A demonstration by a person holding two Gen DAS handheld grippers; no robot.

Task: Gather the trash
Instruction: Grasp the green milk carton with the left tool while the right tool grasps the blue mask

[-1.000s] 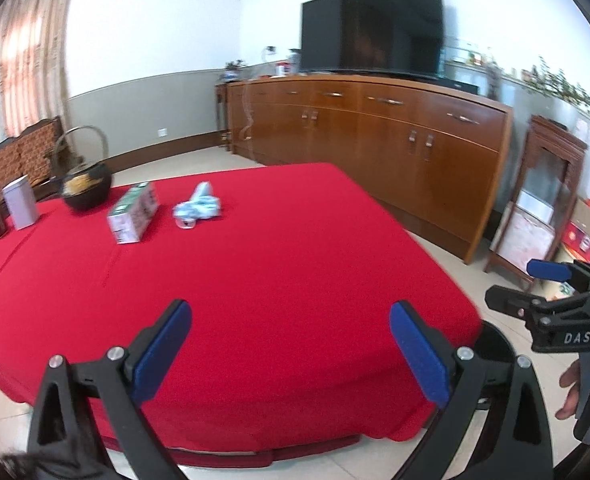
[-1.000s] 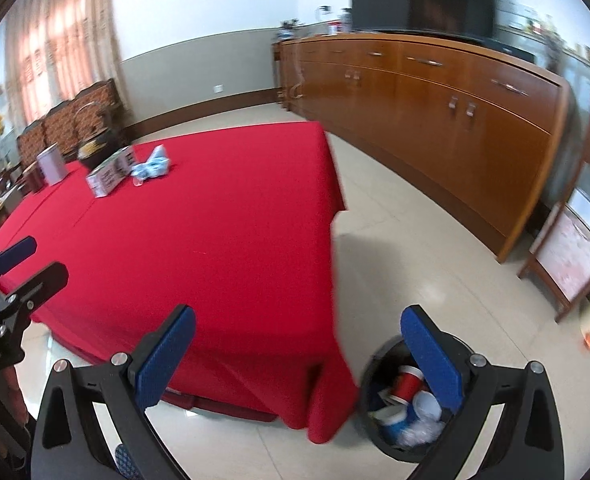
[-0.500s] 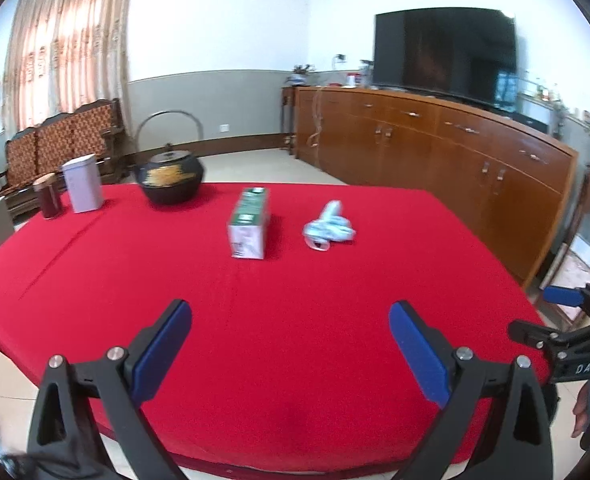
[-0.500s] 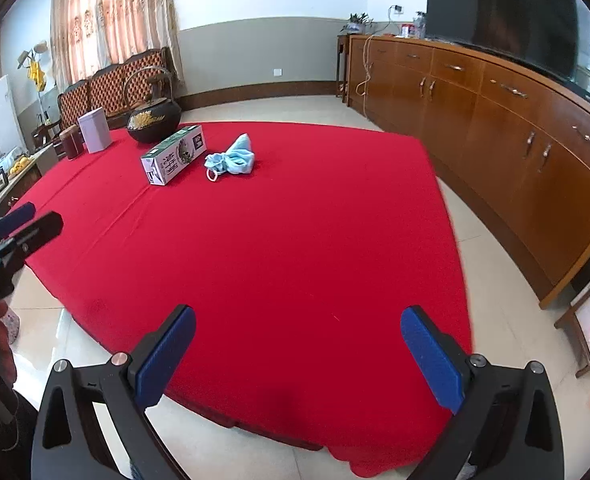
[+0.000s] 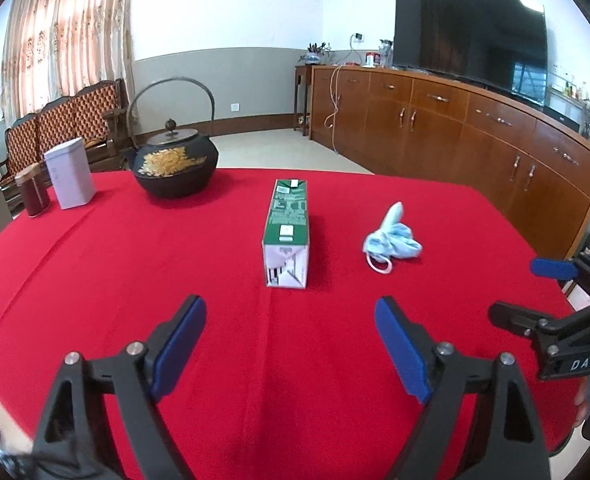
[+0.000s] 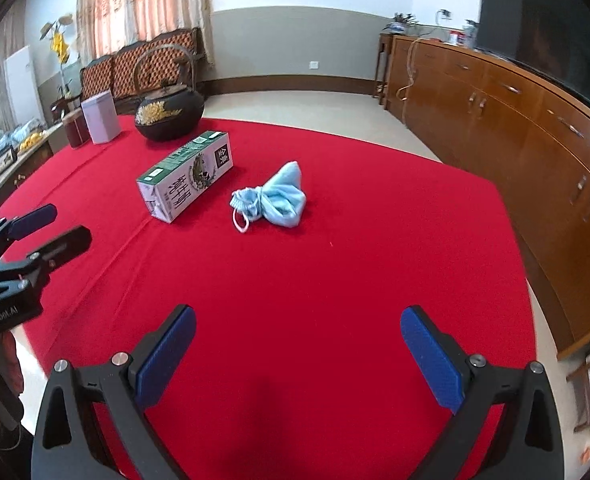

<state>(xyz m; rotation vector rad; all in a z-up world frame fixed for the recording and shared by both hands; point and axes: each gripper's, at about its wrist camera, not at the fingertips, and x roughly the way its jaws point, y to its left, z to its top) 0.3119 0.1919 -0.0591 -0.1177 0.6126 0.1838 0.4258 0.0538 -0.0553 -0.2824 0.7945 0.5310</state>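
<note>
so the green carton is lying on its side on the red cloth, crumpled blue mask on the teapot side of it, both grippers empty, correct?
Not quite. The crumpled blue mask lies on the sideboard side of the green carton, away from the teapot, as the left wrist view shows. The carton does lie on its side on the red cloth, and the left gripper and right gripper are empty.

We are in a home's living room: a table under a red tablecloth (image 5: 95,264) sits mid-room, with a long wooden sideboard (image 5: 475,128) beyond it carrying a large television (image 5: 467,36), carved wooden armchairs (image 5: 75,120) and patterned curtains (image 5: 67,28) behind it.
</note>
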